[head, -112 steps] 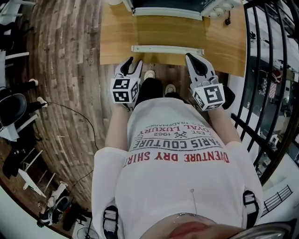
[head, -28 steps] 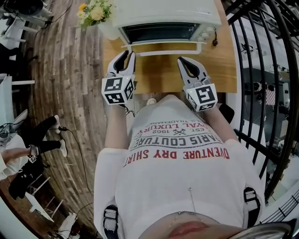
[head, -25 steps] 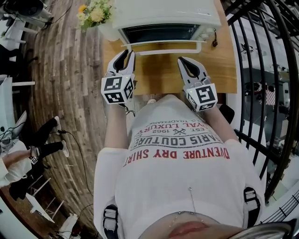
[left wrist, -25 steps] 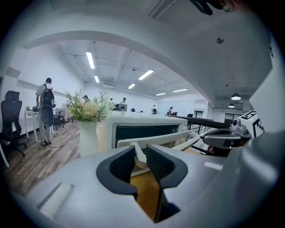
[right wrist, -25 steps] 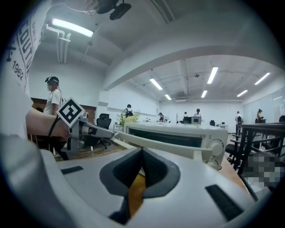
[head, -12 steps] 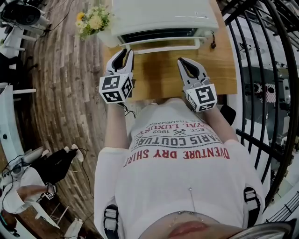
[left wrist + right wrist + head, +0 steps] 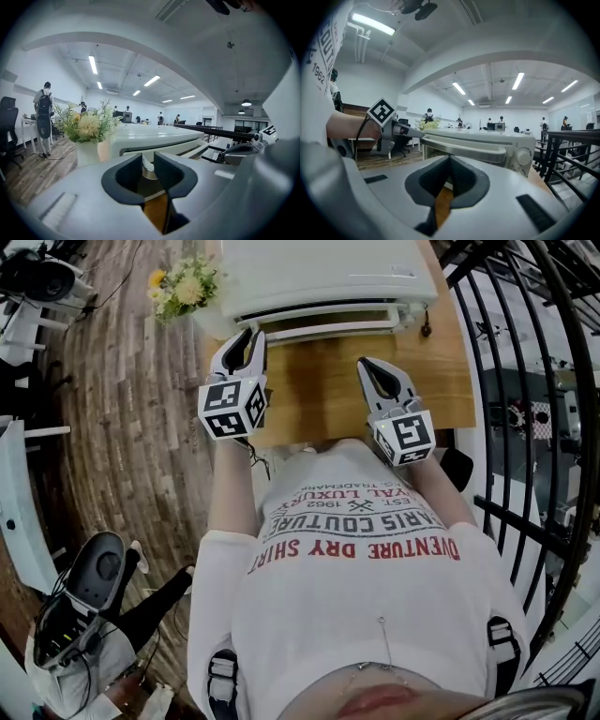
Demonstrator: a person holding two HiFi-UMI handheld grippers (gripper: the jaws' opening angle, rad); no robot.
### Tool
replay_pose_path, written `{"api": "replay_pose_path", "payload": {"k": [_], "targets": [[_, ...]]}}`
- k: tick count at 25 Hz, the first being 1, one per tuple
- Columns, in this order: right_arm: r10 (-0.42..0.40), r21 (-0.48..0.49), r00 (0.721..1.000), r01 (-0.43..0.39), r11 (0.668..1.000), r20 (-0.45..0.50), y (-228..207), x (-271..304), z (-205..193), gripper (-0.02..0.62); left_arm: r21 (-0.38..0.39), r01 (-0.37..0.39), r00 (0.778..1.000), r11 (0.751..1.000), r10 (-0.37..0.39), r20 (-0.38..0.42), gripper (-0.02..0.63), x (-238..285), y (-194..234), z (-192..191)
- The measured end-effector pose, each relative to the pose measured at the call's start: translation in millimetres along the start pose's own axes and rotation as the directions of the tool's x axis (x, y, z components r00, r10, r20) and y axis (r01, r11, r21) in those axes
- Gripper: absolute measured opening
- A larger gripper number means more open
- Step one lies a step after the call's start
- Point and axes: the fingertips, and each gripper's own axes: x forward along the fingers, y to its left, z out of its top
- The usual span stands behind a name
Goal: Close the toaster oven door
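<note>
Since the toaster oven door [image 7: 328,319], upper centre, looked nearly shut, left gripper [image 7: 251,334] hovered beside its handle [image 7: 328,330], fingers [image 7: 123,178] released, likely for nudging; right gripper [image 7: 366,364] fingers clenched, empty.

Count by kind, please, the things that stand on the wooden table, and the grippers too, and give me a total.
toaster oven: 1
vase of flowers: 1
grippers: 2 (left gripper, right gripper)
Total: 4
</note>
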Motion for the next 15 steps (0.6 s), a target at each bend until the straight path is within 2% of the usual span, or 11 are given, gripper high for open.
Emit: {"api": "replay_pose_path", "payload": {"k": [15], "targets": [[-0.037,0.011,0.999,0.037,0.999,-0.018,-3.3,-7.1,-5.1,0.005,-0.014,0.017,1.0,1.0,-0.017,0.012,0.087,10.7,6.3,6.9]]}}
